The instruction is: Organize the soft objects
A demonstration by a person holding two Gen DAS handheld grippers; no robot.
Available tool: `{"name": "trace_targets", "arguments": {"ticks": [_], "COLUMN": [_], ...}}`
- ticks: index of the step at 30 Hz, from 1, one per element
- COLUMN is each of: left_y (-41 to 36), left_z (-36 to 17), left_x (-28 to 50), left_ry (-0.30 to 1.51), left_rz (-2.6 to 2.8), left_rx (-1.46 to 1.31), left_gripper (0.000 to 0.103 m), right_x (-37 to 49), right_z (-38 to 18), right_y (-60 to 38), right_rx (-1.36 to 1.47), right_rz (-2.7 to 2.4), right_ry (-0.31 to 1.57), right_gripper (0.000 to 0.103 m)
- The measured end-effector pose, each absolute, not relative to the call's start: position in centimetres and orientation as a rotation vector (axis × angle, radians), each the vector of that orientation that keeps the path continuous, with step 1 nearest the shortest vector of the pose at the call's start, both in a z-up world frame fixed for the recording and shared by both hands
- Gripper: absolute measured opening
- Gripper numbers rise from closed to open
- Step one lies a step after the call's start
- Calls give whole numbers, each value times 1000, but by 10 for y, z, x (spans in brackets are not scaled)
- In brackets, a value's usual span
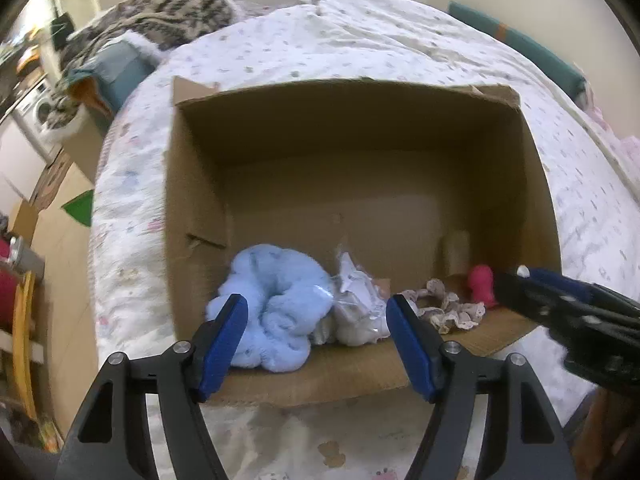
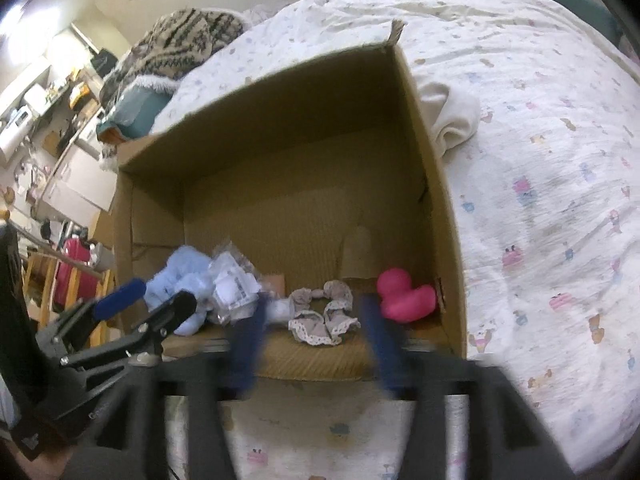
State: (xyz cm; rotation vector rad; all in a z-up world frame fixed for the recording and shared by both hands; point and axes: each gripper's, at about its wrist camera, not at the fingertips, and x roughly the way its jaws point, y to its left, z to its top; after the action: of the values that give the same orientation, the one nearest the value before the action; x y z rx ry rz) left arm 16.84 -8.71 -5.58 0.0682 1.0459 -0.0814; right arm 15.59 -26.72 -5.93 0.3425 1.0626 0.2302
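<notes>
Bedding with printed animals carries our cardboard box [image 1: 192,184]. Below the spread, empty left gripper [image 1: 316,344] lies the blue plush [image 1: 276,304]; below the spread, empty right gripper [image 2: 316,344], the scrunchie [image 2: 324,314]. A cream cloth [image 2: 452,120] remains outside.

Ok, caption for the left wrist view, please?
Open left gripper above a cardboard box on a bed, holding a blue plush, plastic packet, scrunchie and pink toy.
</notes>
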Motion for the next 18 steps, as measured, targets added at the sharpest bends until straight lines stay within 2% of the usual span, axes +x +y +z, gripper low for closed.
{"name": "trace_targets", "arguments": {"ticks": [10,14,18], "left_y": [-68,-56,-40], "left_z": [-23,-6,5], "left_x": [149,134,115], "left_ry": [951,904,869], "left_rz": [-48,-46,-26], "left_rx": [26,27,20], "left_gripper": [69,71,81], "right_x": [139,123,111], "right_z": [-29,-14,-7], "right_y": [-273,-276,-279], "right_rx": [340,311,312], "right_rz": [218,201,181], "right_ry": [947,878,840], "right_gripper": [76,103,103]}}
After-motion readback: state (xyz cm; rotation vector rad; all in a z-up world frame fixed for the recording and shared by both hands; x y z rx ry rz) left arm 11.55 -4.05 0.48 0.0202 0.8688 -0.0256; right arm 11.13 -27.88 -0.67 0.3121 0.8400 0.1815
